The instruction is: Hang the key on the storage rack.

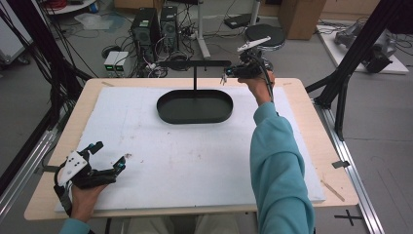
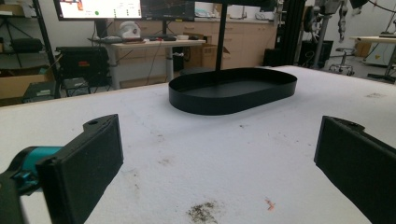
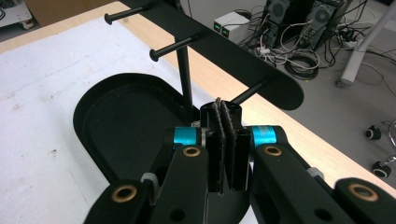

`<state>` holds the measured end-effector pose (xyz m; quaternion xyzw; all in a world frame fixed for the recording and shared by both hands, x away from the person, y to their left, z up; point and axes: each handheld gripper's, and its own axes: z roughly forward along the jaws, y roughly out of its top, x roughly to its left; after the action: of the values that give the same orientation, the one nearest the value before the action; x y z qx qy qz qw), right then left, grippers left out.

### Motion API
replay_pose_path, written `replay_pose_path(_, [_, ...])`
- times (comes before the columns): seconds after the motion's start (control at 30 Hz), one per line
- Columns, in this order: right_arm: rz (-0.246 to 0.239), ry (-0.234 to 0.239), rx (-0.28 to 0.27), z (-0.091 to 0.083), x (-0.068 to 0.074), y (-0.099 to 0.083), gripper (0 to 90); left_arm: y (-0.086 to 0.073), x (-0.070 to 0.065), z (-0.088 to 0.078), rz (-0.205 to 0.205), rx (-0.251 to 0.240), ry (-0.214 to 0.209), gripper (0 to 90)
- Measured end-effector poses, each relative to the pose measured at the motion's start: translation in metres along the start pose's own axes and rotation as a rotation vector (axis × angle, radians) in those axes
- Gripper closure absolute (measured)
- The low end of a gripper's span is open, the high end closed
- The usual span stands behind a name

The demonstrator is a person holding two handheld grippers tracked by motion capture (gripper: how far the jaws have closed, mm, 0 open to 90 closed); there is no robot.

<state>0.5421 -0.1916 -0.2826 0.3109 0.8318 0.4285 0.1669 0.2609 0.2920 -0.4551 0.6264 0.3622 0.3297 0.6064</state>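
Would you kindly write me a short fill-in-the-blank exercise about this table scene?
1. The black tray has an ____ outline.
2. The left hand-held gripper has its jaws ____.
3. The right hand-held gripper has its jaws ____.
4. A post rises from the tray to a bar carrying ____ pegs.

Missing words: oval; open; shut; three

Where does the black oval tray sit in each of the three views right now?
High view: the black oval tray lies at the far middle of the white board, left of the right gripper.
Left gripper view: upper middle, beyond the open jaws, on the white board.
Right gripper view: left and centre, partly behind the shut jaws.
Shared landmark: the thin black post rising from the tray's far side.
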Motion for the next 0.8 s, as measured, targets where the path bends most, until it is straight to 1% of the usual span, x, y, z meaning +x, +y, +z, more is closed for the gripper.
replay_pose_path(0.03, [0.006, -0.001, 0.003, -0.0005, 0.0001, -0.0001, 88.6, 0.0000, 0.0000, 0.0001, 0.000, -0.001, 0.000, 1.7])
replay_pose_path(0.07, [-0.003, -0.005, -0.002, -0.0004, -0.0007, 0.0000, 88.7, 0.0000, 0.0000, 0.0001, 0.000, -0.001, 0.000, 1.7])
replay_pose_path(0.17, [-0.006, -0.008, -0.001, -0.0005, -0.0008, -0.0001, 88.7, 0.0000, -0.0001, 0.0001, 0.000, -0.001, 0.000, 1.7])
replay_pose_path(0.2, [0.001, -0.006, 0.001, -0.0004, -0.0002, -0.0001, 88.6, 0.0000, 0.0000, 0.0001, 0.001, -0.001, 0.001, 1.7])
replay_pose_path(0.37, [0.002, -0.007, -0.001, 0.0005, -0.0002, -0.0001, 88.6, 0.0001, -0.0001, 0.0000, -0.001, 0.001, 0.000, 1.7])
replay_pose_path(0.43, [-0.010, -0.009, -0.009, 0.0012, -0.0008, 0.0001, 88.6, 0.0001, -0.0001, 0.0000, 0.001, 0.001, 0.001, 1.7])
replay_pose_path(0.6, [-0.001, -0.009, 0.000, 0.0006, -0.0009, -0.0003, 88.7, 0.0001, -0.0001, 0.0000, 0.001, 0.001, 0.001, 1.7])
replay_pose_path(0.8, [0.002, -0.012, -0.005, 0.0006, -0.0026, -0.0009, 88.6, 0.0001, -0.0001, 0.0000, 0.001, 0.001, 0.001, 1.7])
